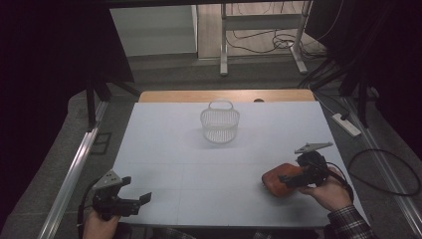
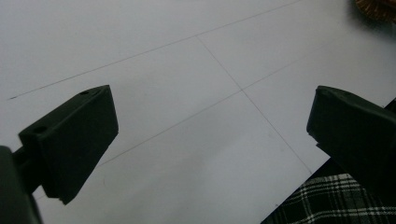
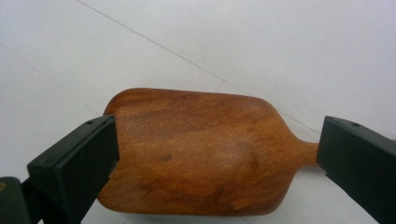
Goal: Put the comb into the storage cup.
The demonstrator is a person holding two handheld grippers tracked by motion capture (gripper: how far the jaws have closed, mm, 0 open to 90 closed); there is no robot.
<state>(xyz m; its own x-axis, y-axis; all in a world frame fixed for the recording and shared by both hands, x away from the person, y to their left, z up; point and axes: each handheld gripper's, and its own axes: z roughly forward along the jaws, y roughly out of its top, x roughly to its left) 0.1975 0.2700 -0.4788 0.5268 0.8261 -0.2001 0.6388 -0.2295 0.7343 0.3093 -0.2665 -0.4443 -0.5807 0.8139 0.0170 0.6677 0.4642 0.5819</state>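
Observation:
A brown wooden scoop point(image 1: 274, 182) with a short handle lies on the white table point(image 1: 199, 164) at the right front. My right gripper point(image 1: 291, 180) reaches it from the right. In the right gripper view the scoop point(image 3: 196, 154) sits between the two jaws, which stand wide apart on either side of it, so the right gripper point(image 3: 218, 135) is open. My left gripper point(image 1: 137, 190) is at the table's front left corner; the left gripper point(image 2: 210, 121) is open over bare table with nothing in it. A corner of the scoop point(image 2: 378, 7) shows far off.
A white mesh basket point(image 1: 220, 122) with a handle stands upright at the middle back of the table. A wooden strip point(image 1: 226, 95) edges the far side. A metal rail point(image 1: 74, 169) runs along the left, and a power strip point(image 1: 347, 124) lies on the floor at right. A plaid sleeve point(image 1: 348, 224) enters at the bottom right.

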